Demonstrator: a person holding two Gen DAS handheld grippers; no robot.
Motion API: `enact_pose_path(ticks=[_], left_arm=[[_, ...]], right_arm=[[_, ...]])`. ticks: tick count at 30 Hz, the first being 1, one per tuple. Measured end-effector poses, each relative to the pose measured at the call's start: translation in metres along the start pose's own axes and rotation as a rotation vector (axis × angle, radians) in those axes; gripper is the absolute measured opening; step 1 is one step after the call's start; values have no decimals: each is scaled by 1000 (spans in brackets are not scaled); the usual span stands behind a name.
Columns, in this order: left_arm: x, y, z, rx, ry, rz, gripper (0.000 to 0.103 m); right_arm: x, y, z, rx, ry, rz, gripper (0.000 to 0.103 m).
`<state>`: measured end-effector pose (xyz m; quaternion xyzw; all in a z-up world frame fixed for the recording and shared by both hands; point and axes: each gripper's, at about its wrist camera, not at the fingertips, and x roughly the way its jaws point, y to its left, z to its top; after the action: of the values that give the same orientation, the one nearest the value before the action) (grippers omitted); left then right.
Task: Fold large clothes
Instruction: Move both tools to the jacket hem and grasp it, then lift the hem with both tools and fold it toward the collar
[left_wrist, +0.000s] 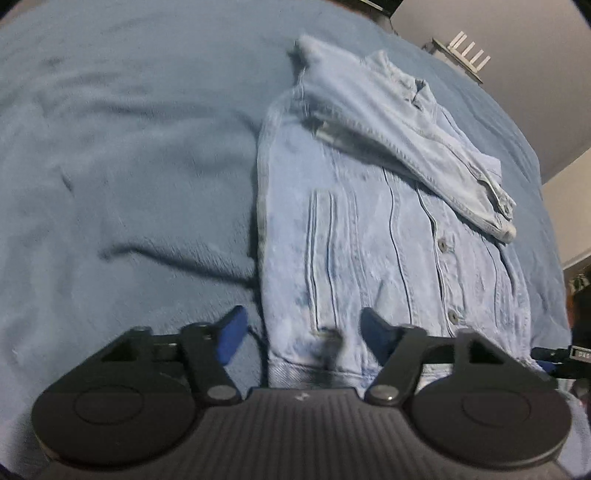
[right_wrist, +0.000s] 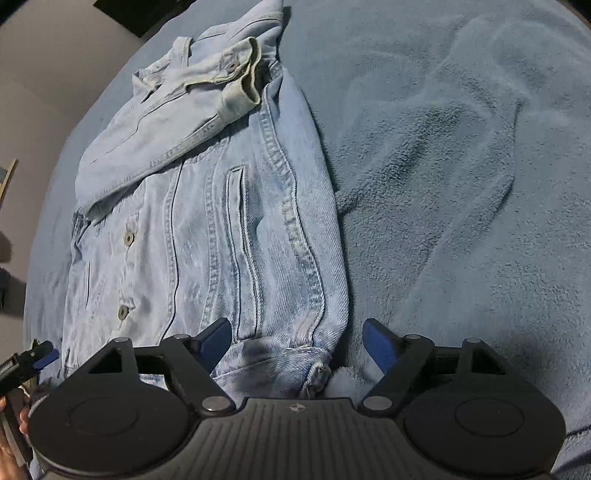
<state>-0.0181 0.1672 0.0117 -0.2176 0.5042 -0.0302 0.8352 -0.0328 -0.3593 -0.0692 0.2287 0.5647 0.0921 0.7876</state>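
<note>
Both grippers, left gripper (left_wrist: 300, 334) and right gripper (right_wrist: 296, 341), gape over denim jacket (right_wrist: 207, 229) hem corners, blurred

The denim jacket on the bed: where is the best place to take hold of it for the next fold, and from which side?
Probably the bottom hem of the denim jacket, one corner per gripper, from the near side. Both sleeves already lie folded across the chest, so the body is a flat rectangle. The left gripper and the right gripper each hang open over a hem corner on the blanket.

Blanket (right_wrist: 461, 166) clear (beside jacket (right_wrist: 207, 221)).
</note>
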Motion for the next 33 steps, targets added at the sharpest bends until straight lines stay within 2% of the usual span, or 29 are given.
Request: enact_pose_path(ticks=[2,4,6,13,17,19,21,24,27,29,30,33], left_arm=[[2,-1,-1,7,16,-4,50],[8,0,-2,8,42,-1,47],[16,5,-1,-5,59,3,46],[23,11,1,-35,77,-27,45],[13,11,0,-37,34,-119,44],[10,19,1,-77,15,-167,44],[10,22,2,-100,11,-190,44],[6,22,2,-103,-15,-214,44],[-1,26,1,-117,-39,-294,44],[2,25,0,-114,-10,-280,44],[4,23,1,-104,9,-265,44],[11,16,1,-62,55,-234,44]], right_arm=[[-2,1,-2,-12,4,11,76],[0,0,-2,-13,14,12,69],[2,-3,-2,-5,26,5,61],[19,-3,2,-22,69,-20,56],[12,-3,2,-22,37,40,44],[5,-6,2,7,10,117,45],[3,-11,4,35,4,157,45],[4,-12,4,36,18,155,45],[5,-6,-1,9,42,121,46],[9,1,-6,-55,82,38,46],[12,6,-8,-83,91,25,47],[12,12,-10,-113,101,47,50]])
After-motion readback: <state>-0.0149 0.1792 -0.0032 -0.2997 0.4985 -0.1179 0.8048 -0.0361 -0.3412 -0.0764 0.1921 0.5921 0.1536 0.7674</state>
